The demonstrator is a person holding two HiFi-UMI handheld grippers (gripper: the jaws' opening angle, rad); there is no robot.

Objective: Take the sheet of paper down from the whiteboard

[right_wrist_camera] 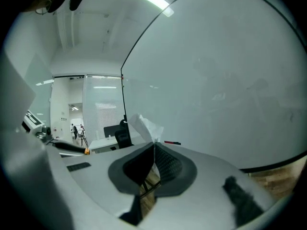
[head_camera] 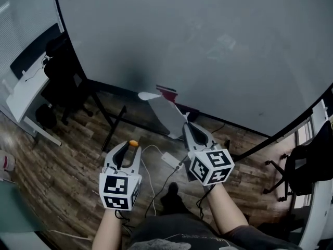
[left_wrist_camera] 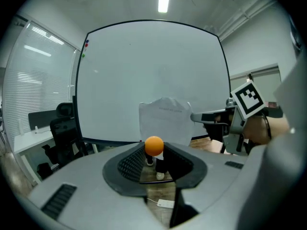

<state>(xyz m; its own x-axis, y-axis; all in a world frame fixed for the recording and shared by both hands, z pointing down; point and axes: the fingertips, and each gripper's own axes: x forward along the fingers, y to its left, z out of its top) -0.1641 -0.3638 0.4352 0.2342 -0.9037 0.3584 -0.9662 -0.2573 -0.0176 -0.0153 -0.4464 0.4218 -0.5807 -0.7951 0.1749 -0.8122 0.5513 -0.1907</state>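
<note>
The sheet of paper [head_camera: 165, 112] is off the whiteboard [head_camera: 208, 46] and hangs in the air below it, bent and creased. My right gripper [head_camera: 186, 125] is shut on its lower right edge. In the right gripper view the paper [right_wrist_camera: 145, 125] runs edge-on between the closed jaws. In the left gripper view the paper [left_wrist_camera: 165, 120] faces me, with the right gripper [left_wrist_camera: 204, 117] pinching its side. My left gripper [head_camera: 132, 145] is to the left of the sheet and lower, shut on a small orange ball [head_camera: 133, 143], which sits at the jaw tips [left_wrist_camera: 154, 145].
A red item [head_camera: 167, 90] lies on the whiteboard's bottom ledge. Black stand legs [head_camera: 112, 126] spread over the wood floor. A white adapter [head_camera: 170, 159] with cables lies between my grippers. A black office chair [head_camera: 62, 72] and white desk [head_camera: 23, 95] stand left; another chair [head_camera: 299, 168] stands right.
</note>
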